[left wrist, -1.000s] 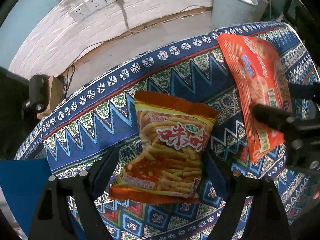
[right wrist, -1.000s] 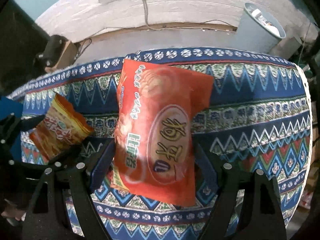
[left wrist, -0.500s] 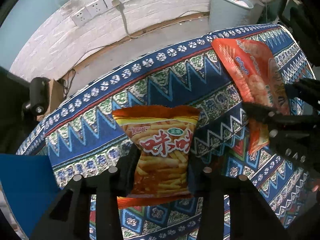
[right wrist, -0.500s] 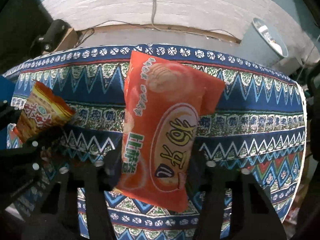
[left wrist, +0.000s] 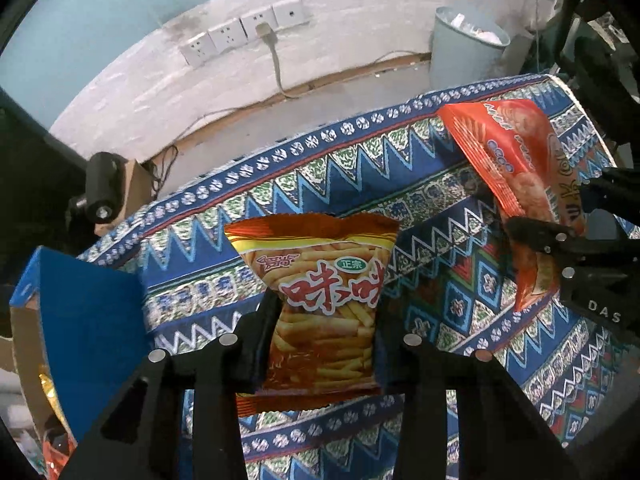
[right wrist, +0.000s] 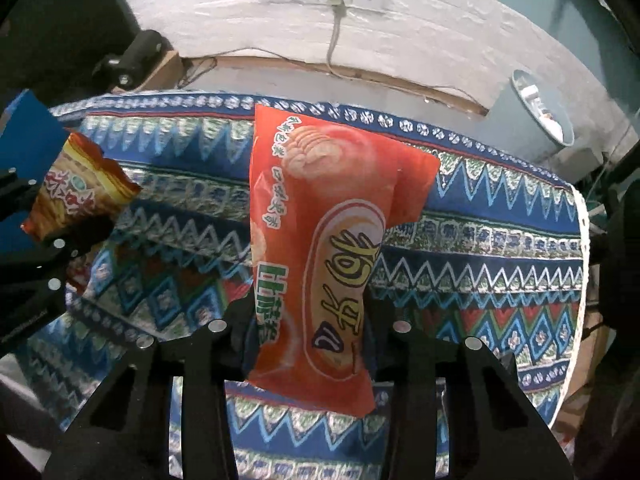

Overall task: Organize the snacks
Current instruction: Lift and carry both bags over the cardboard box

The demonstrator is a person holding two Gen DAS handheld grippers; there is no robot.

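Left gripper (left wrist: 320,340) fingers pinching fries bag (left wrist: 320,300), long axis along them, just right of blue box (left wrist: 92,320); right gripper (right wrist: 308,344) fingers still closing, orange bag (right wrist: 320,260) between, farther from box.

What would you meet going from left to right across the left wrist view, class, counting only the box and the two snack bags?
Blue box → orange fries bag, pinched in the left tool → red biscuit bag, gripped by the right tool at the right edge.
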